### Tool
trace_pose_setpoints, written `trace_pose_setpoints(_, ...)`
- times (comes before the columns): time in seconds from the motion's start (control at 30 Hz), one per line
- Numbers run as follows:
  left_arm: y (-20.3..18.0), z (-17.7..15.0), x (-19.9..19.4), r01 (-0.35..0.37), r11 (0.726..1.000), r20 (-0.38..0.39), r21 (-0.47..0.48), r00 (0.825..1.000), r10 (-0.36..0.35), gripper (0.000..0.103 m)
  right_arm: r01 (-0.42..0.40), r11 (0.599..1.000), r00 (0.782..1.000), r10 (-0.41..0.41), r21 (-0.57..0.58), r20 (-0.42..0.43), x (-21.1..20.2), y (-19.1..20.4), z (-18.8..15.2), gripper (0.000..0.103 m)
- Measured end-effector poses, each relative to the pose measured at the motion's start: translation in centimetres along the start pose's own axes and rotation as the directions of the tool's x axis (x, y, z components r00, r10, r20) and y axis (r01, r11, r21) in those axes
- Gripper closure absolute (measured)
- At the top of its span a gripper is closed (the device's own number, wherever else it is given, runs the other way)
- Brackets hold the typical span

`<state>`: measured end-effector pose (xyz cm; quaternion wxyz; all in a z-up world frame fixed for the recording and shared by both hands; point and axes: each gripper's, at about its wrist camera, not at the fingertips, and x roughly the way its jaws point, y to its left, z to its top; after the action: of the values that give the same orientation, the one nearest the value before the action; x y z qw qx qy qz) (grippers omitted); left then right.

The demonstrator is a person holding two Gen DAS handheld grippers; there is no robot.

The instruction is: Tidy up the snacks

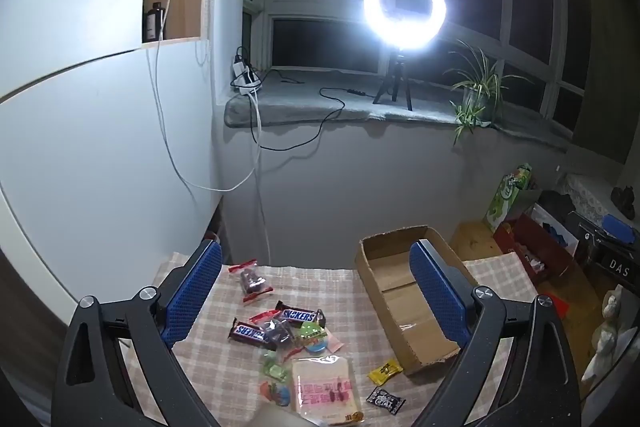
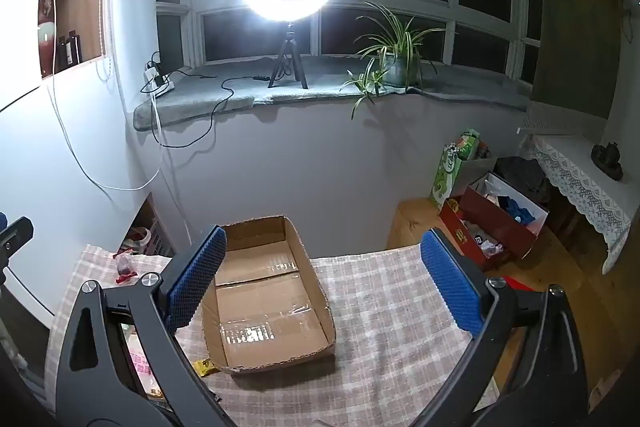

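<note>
A pile of snacks lies on the checked tablecloth (image 1: 224, 367): two Snickers bars (image 1: 300, 315) (image 1: 249, 333), a red-ended candy (image 1: 252, 281), green and blue sweets (image 1: 276, 373), a large pale packet (image 1: 324, 389), a yellow candy (image 1: 385, 371) and a black one (image 1: 386, 399). An empty cardboard box (image 1: 400, 291) (image 2: 264, 303) sits to their right. My left gripper (image 1: 316, 291) hangs open above the pile, holding nothing. My right gripper (image 2: 324, 281) stands open over the box and cloth, also holding nothing.
A ring light (image 1: 404, 9) on a tripod and a potted plant (image 1: 478, 95) stand on the windowsill. Cables hang down the wall at left. Past the table's right edge, a red box (image 2: 492, 227) and a green bag (image 2: 456, 163) sit on the floor.
</note>
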<state>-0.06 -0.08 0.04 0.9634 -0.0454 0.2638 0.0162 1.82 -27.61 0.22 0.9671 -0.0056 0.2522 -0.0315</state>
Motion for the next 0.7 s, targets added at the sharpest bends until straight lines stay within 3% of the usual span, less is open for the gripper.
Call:
trace_pose_setpoints(0.3, 0.1, 0.2, -0.2, 0.026, 1.000, 0.000, -0.005, 1.000, -0.026, 0.008, 0.002, 1.000, 1.000, -0.002, 0.008, 0.002, -0.2, -0.1, 0.2, 0.003)
trace_pose_setpoints(0.7, -0.3, 0.4, -0.5, 0.004, 1.000, 0.016, 0.011, 1.000, -0.004, 0.008, -0.005, 1.000, 1.000, 0.005, 0.021, 0.009, -0.7, -0.4, 0.1, 0.003)
